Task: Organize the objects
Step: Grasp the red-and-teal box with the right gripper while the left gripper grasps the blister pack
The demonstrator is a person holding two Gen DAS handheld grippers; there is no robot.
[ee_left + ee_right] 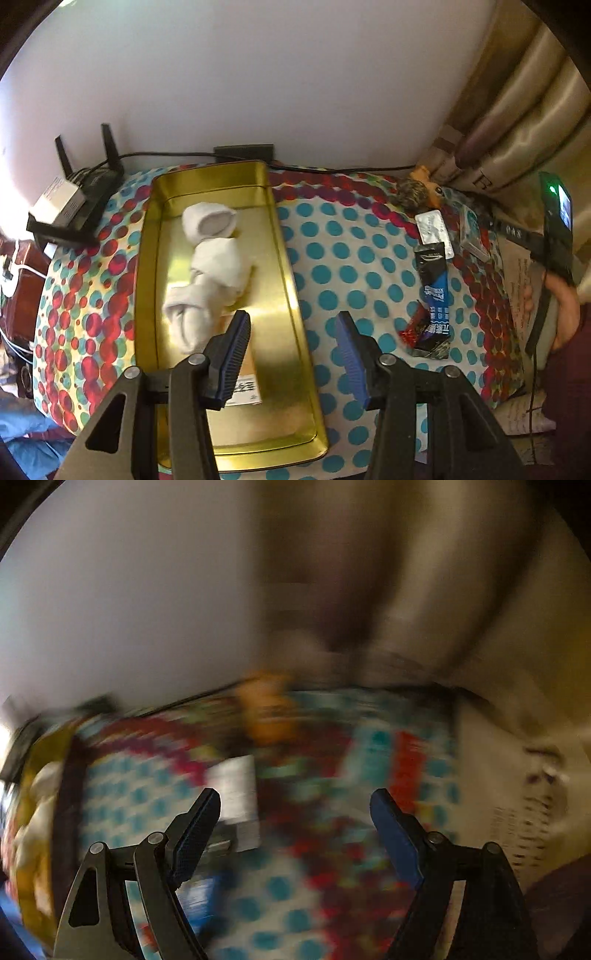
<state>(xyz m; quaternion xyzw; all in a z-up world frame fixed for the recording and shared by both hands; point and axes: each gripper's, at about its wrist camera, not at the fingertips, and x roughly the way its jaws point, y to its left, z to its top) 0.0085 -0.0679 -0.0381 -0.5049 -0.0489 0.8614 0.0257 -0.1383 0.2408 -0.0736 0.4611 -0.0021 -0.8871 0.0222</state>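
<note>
Both the left gripper [293,334] and right gripper [295,806] gape empty; gold tray [288,258] runs lengthwise away.

Light: warm indoor, moderate; bright source blown out at far left edge
Glare: sheen on gold tray [295,325]
Left view: mostly sharp; white socks [207,273] slightly soft
Right view: heavy motion smear; cloth [288,893] dots streaked; fingers [397,834] crisp
Edges: fisheye bowing; black corner vignette

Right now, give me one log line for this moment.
left gripper: open, empty, over gold tray edge | right gripper: open, empty, view blurred | tray: white socks | packets: on cloth
</note>
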